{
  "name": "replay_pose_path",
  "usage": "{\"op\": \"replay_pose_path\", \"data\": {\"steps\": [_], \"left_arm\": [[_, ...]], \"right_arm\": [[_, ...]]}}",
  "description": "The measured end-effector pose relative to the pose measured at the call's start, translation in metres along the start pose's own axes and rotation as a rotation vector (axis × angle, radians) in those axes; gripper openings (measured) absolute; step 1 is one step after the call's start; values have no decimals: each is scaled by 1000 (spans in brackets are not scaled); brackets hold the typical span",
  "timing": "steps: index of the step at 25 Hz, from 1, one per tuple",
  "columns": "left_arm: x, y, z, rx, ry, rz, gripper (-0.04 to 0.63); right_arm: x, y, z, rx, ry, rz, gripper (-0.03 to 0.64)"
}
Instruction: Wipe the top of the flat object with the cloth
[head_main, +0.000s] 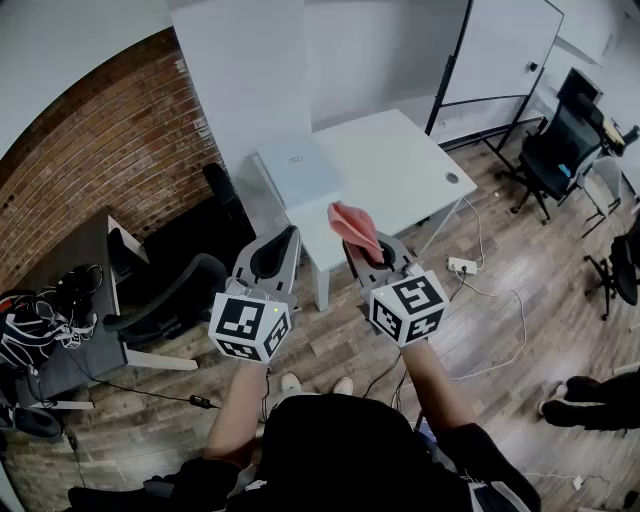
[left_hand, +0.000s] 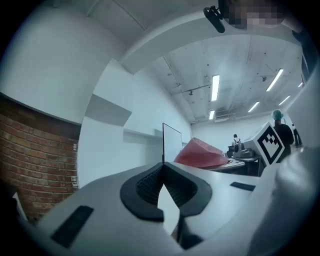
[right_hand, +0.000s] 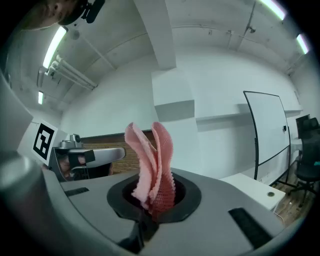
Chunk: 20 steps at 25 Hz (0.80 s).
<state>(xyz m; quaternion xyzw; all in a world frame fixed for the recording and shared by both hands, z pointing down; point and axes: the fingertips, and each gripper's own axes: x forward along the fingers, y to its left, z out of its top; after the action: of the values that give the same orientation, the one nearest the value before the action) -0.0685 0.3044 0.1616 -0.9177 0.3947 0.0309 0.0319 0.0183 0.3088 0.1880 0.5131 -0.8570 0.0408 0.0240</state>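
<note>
A pale flat box (head_main: 298, 170) lies on the left part of a white table (head_main: 400, 170). My right gripper (head_main: 372, 255) is held up in the air in front of the table's near edge, shut on a pink cloth (head_main: 353, 225) that sticks up out of its jaws. In the right gripper view the cloth (right_hand: 152, 160) stands in folds, pinched at the right gripper (right_hand: 155, 200). My left gripper (head_main: 272, 258) hangs beside it at the same height, shut with nothing in it. In the left gripper view the left gripper (left_hand: 162, 172) has its pads together, and the cloth (left_hand: 202, 154) shows at the right.
A white pillar (head_main: 245, 70) and a brick wall (head_main: 110, 130) stand behind the table. Black chairs (head_main: 170, 300) and a dark desk (head_main: 60, 300) are at the left. A whiteboard (head_main: 500, 50) and an office chair (head_main: 560, 140) stand at the right. A power strip (head_main: 462, 266) and cables lie on the wooden floor.
</note>
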Motion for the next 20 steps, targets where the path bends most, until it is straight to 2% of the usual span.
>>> {"op": "replay_pose_path", "data": {"steps": [5, 13, 20], "left_arm": [[2, -2, 0, -2, 5, -6, 12], [9, -16, 1, 13, 1, 3, 12], [21, -27, -12, 11, 33, -1, 12]], "right_arm": [[-2, -2, 1, 34, -17, 3, 48], [-16, -14, -3, 16, -4, 10, 48], [-19, -32, -15, 31, 9, 20, 48]]}}
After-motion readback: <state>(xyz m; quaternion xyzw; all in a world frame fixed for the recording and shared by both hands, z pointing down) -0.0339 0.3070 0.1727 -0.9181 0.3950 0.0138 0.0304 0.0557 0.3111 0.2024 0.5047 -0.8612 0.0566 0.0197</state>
